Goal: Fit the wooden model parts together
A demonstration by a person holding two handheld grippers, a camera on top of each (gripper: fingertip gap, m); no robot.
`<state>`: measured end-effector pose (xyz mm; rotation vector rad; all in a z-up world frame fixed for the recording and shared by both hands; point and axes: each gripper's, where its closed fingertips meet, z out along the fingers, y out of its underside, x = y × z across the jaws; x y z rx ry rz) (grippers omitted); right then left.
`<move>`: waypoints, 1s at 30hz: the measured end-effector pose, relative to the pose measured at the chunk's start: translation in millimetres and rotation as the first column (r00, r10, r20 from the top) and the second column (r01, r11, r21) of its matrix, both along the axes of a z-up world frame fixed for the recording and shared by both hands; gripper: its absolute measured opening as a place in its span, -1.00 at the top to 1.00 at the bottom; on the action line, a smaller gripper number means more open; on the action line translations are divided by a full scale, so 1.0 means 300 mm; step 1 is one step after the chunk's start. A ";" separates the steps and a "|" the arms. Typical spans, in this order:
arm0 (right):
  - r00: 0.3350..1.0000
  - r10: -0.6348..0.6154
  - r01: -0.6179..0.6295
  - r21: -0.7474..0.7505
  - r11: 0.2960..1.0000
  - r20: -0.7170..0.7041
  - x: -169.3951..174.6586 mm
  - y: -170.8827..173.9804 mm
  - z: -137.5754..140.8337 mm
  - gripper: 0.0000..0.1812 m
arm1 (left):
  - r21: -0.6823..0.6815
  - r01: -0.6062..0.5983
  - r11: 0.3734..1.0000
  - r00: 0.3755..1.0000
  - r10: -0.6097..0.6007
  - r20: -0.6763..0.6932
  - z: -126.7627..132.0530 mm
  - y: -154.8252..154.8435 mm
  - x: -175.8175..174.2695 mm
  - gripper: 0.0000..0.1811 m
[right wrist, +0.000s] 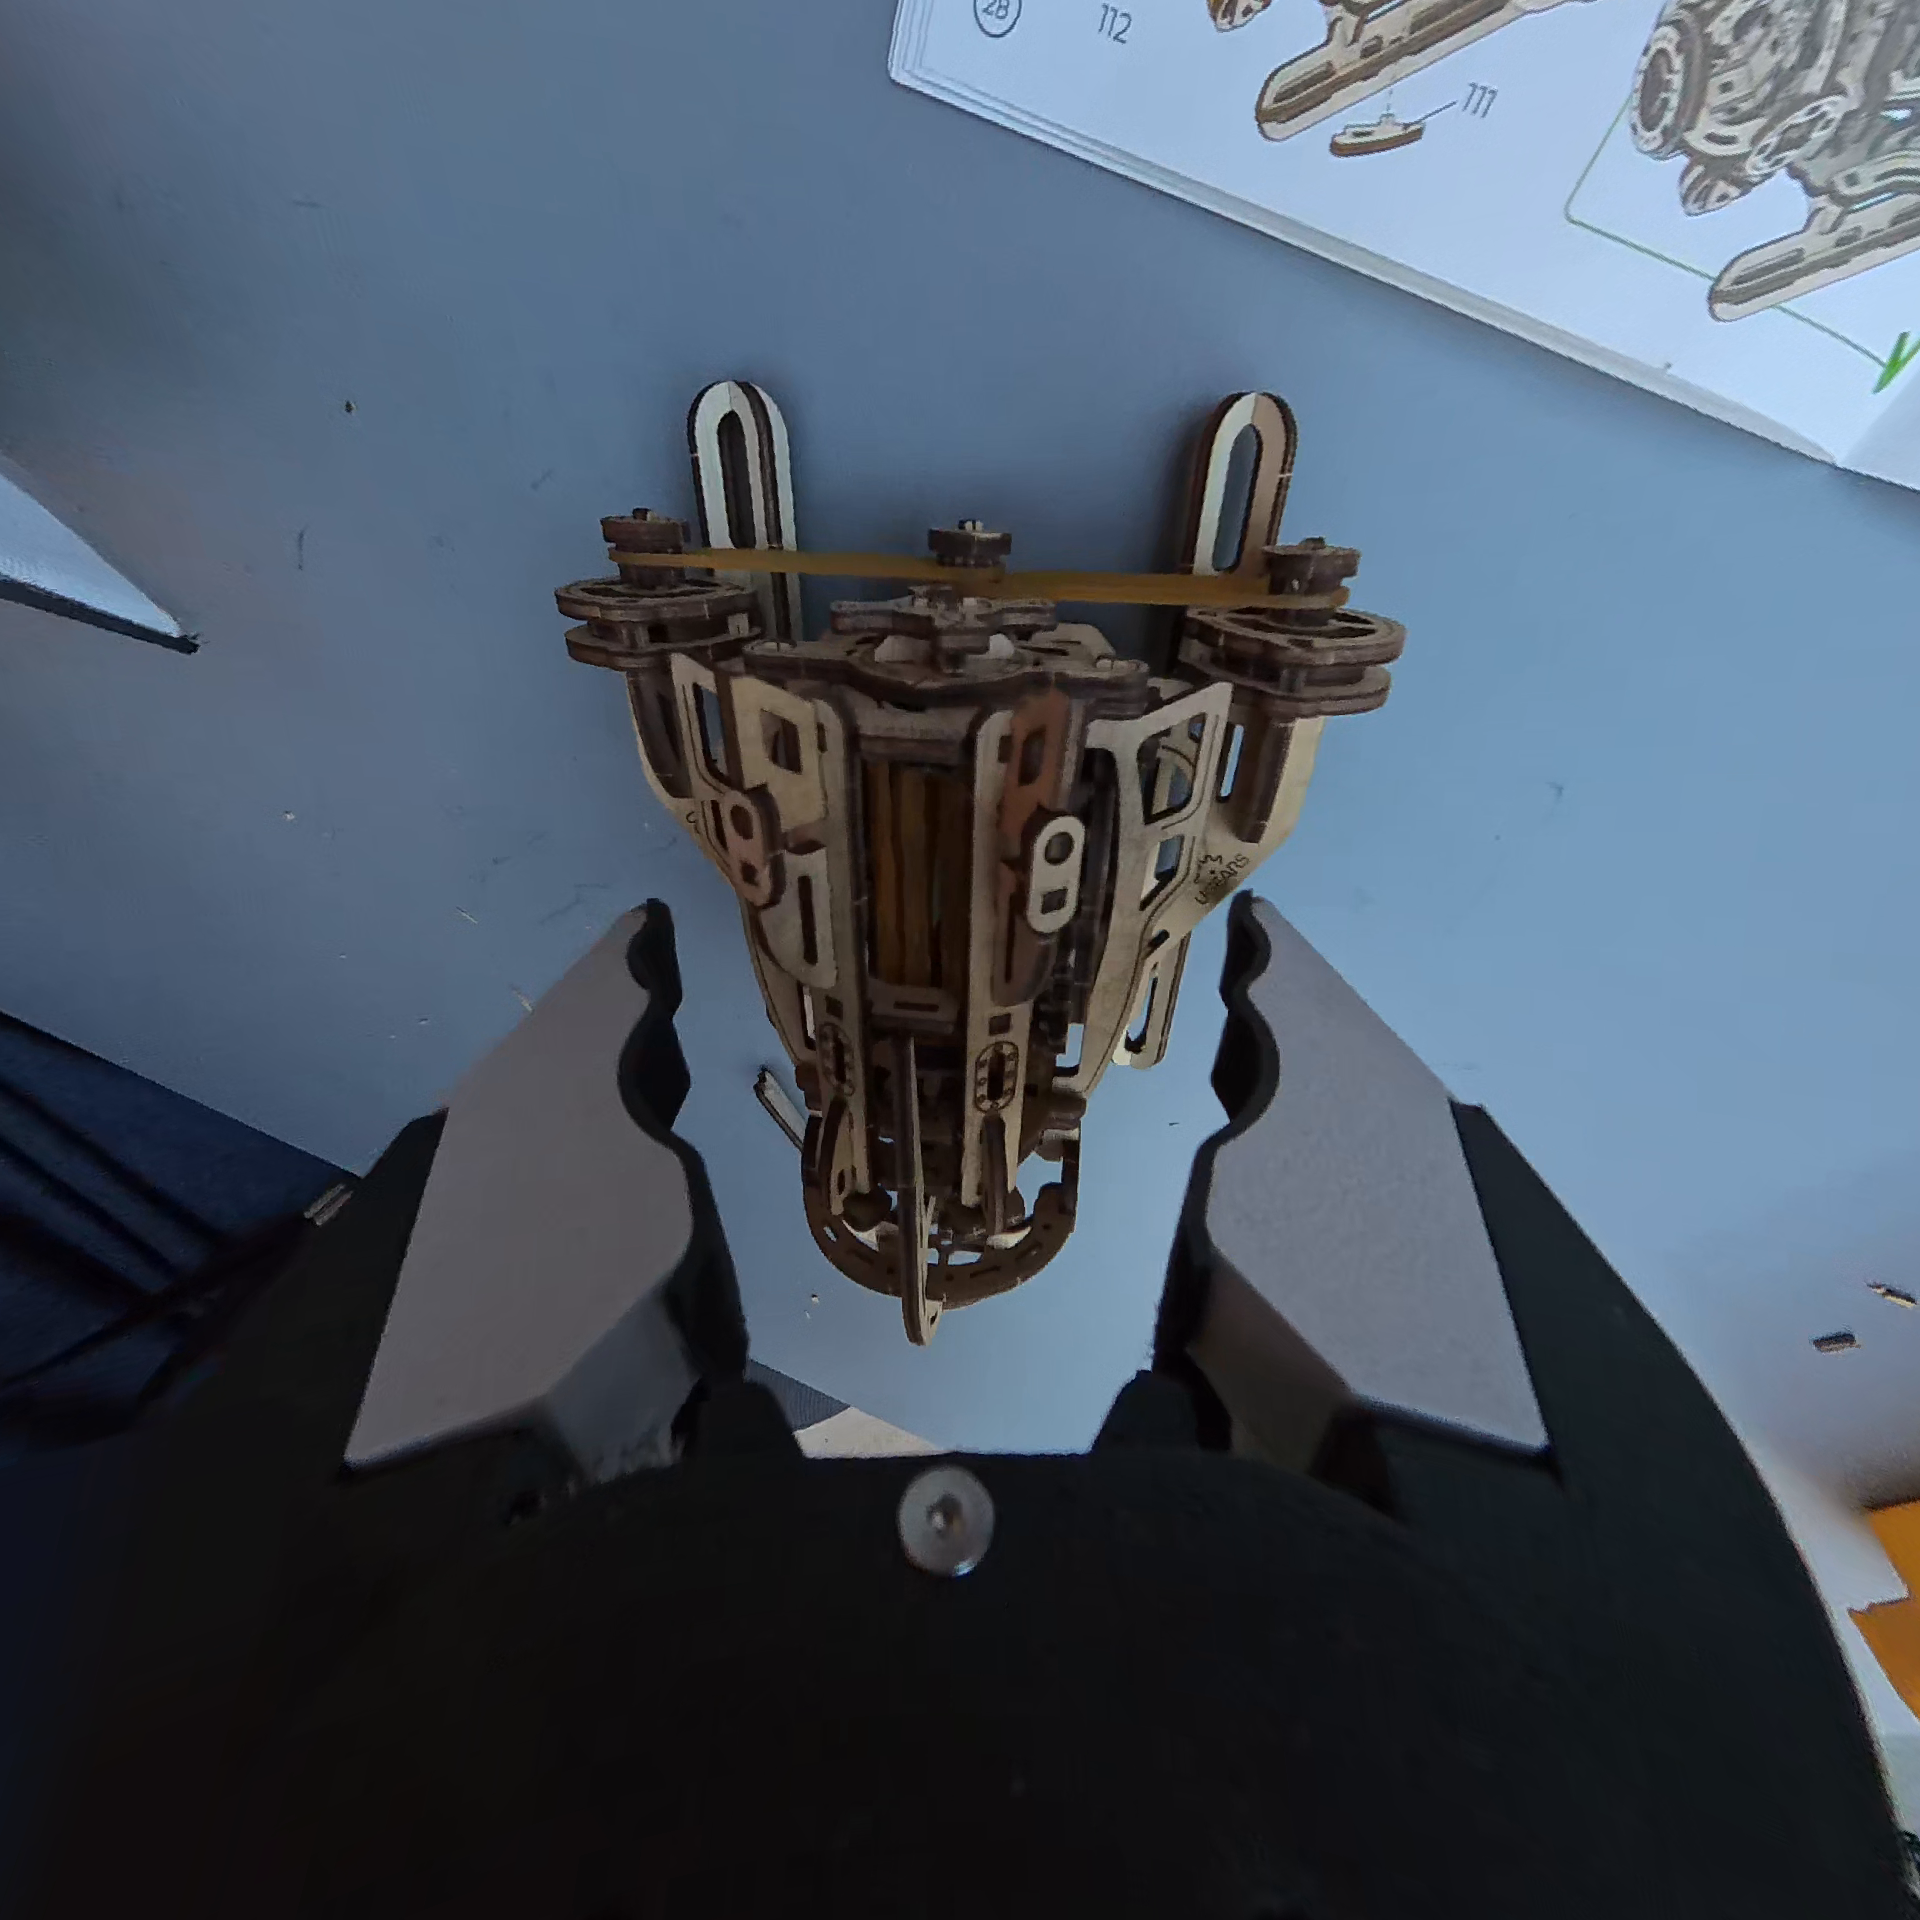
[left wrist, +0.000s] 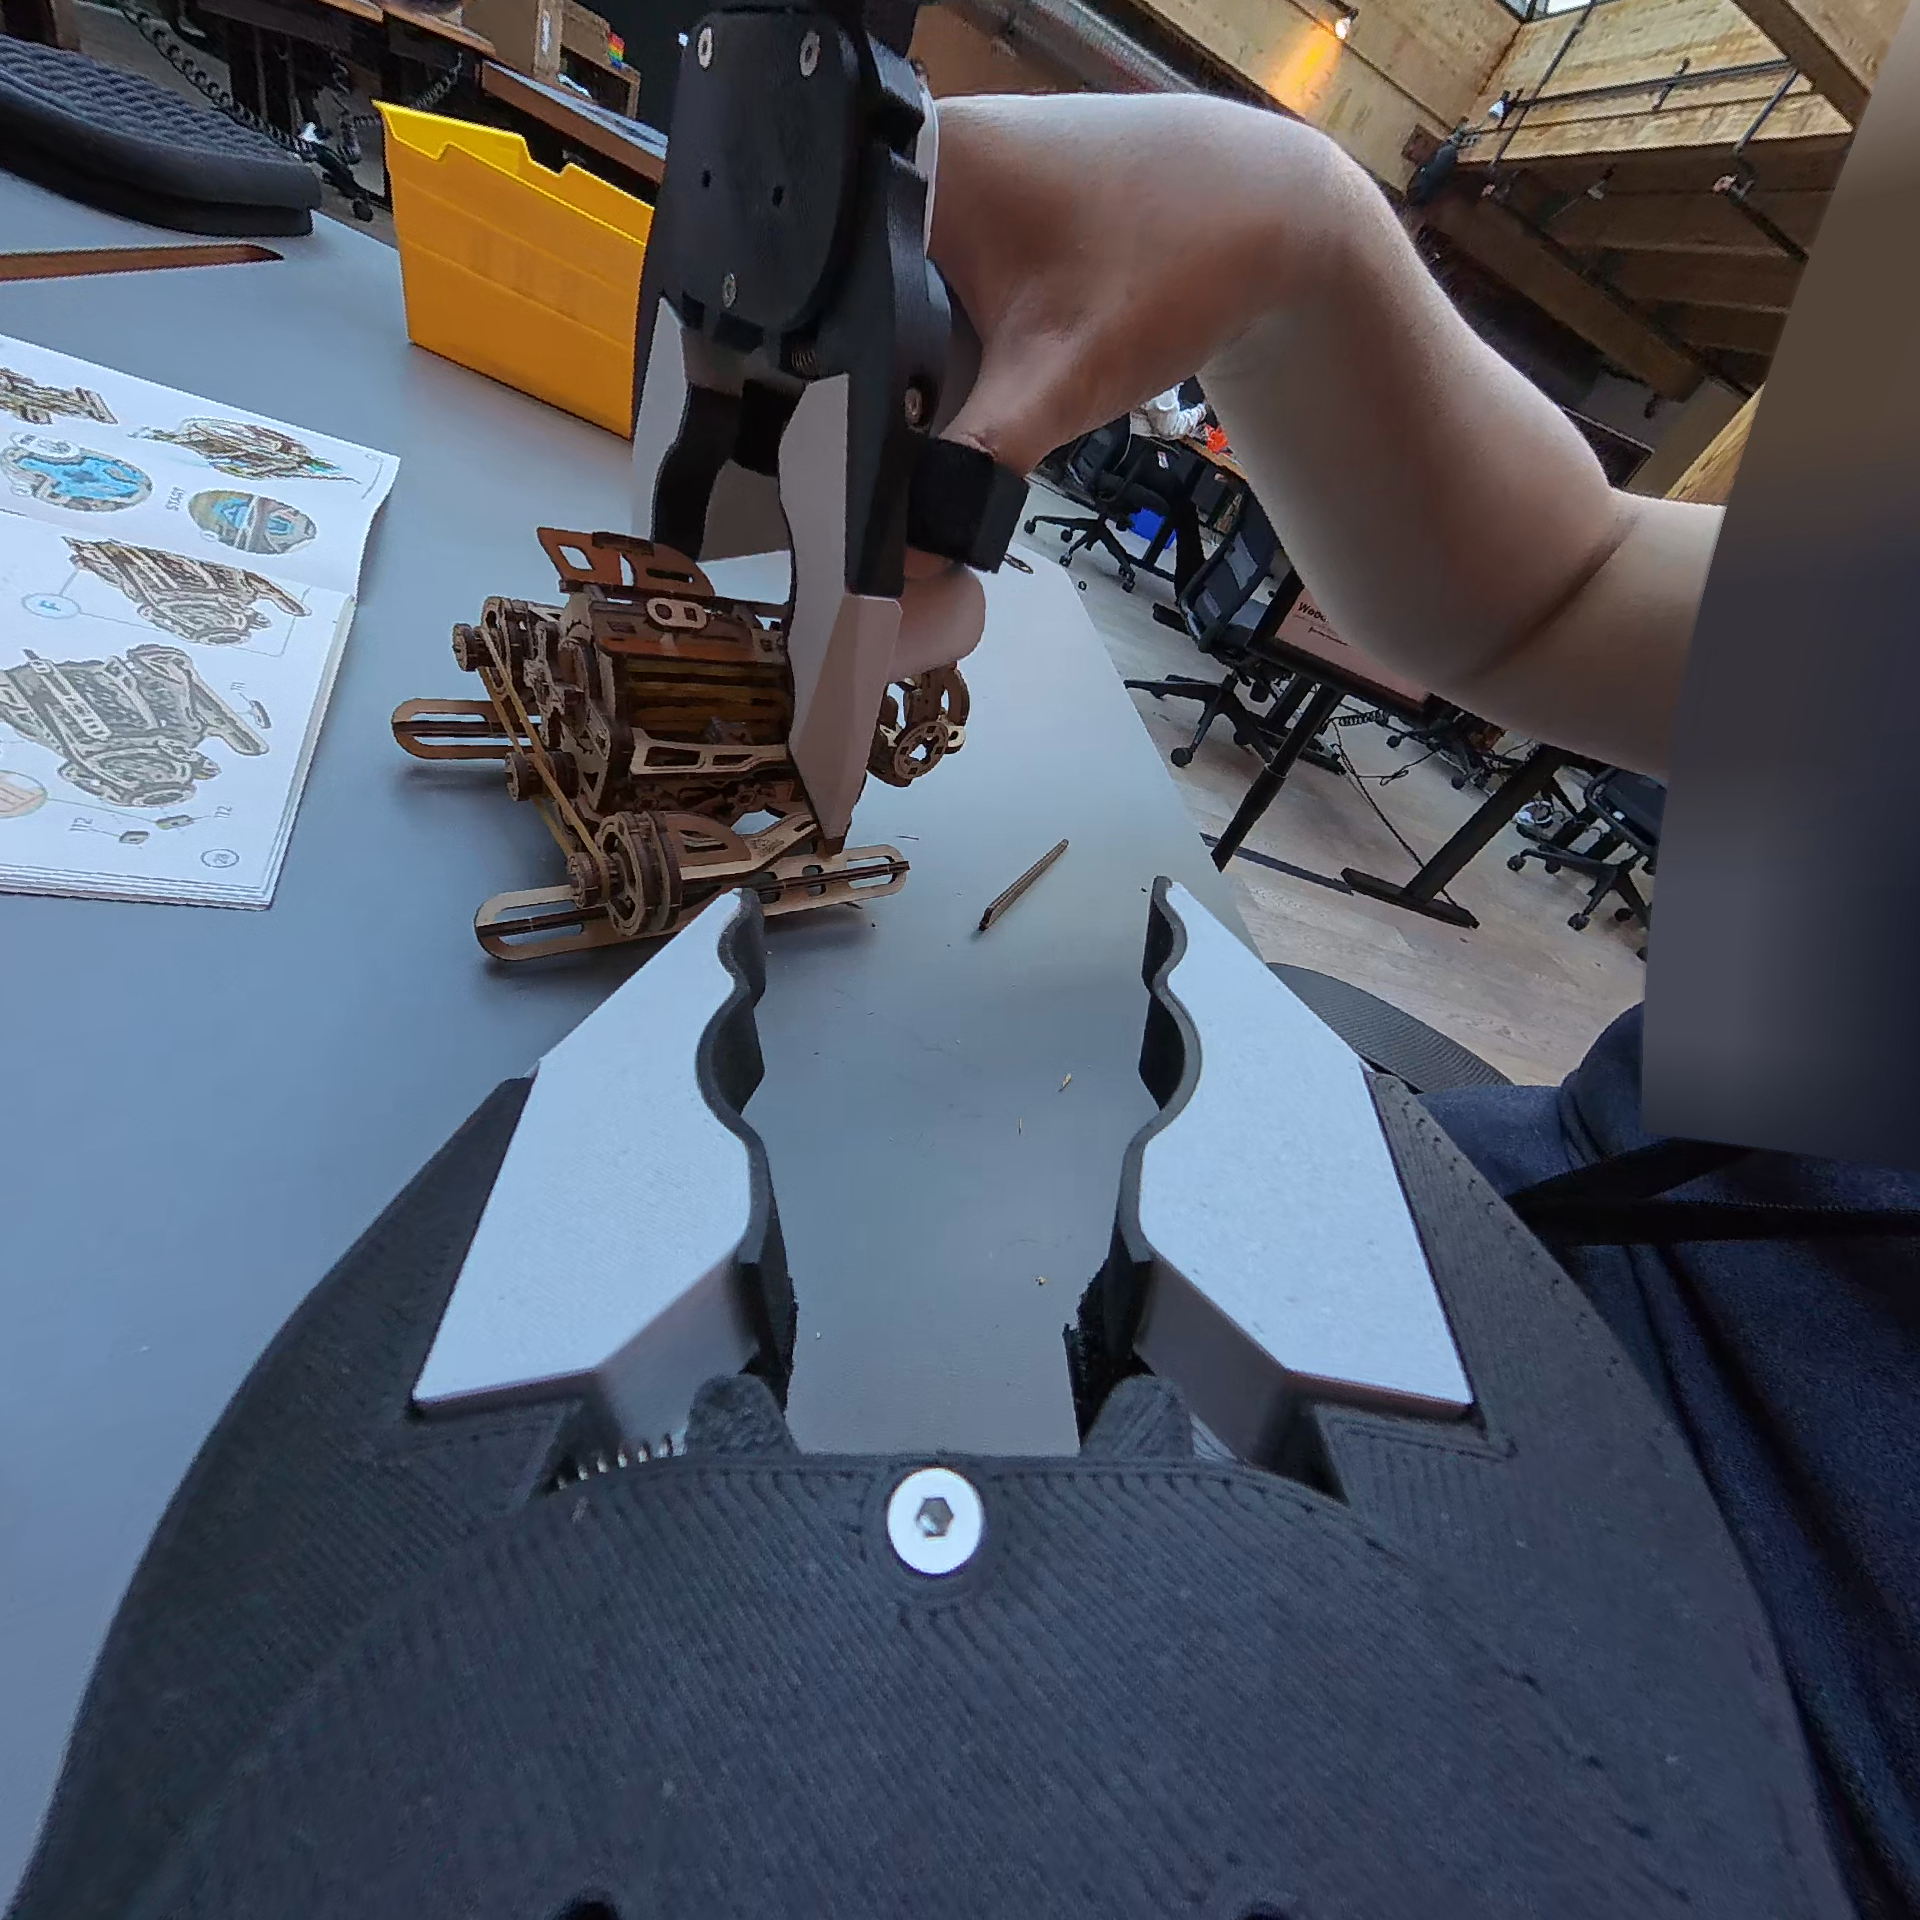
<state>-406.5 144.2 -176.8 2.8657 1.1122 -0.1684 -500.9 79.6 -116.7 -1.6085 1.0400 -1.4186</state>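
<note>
At frame centre, the wooden model (right wrist: pixel 977 883) stands on the grey worktop (right wrist: pixel 312 416). The right hand-held gripper (right wrist: pixel 951 997) hovers above it, jaws wide, empty. Likely approaching; next, closing carefully around it.

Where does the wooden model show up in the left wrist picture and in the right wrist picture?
Left wrist view: wooden model left of centre on the grey table, under the other gripper.
Right wrist view: it fills the centre, seen from above, between the open jaws.
Shared landmark: the instruction booklet.
</note>
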 end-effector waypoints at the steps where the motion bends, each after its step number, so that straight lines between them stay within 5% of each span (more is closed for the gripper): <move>1: 1.000 0.001 -0.001 -0.001 1.000 0.003 0.001 0.001 -0.003 -0.12 | -0.001 0.000 1.000 1.000 0.000 0.001 0.000 0.000 0.000 0.20; 22: 1.000 0.018 -0.018 0.004 1.000 -0.024 -0.005 0.003 0.032 0.19 | -0.003 0.002 1.000 1.000 -0.002 0.007 0.003 -0.001 -0.001 0.21; 30: 0.999 0.022 -0.023 0.050 0.999 0.024 0.027 0.034 0.039 -0.34 | -0.004 0.007 1.000 1.000 -0.007 0.009 0.004 -0.004 0.001 0.20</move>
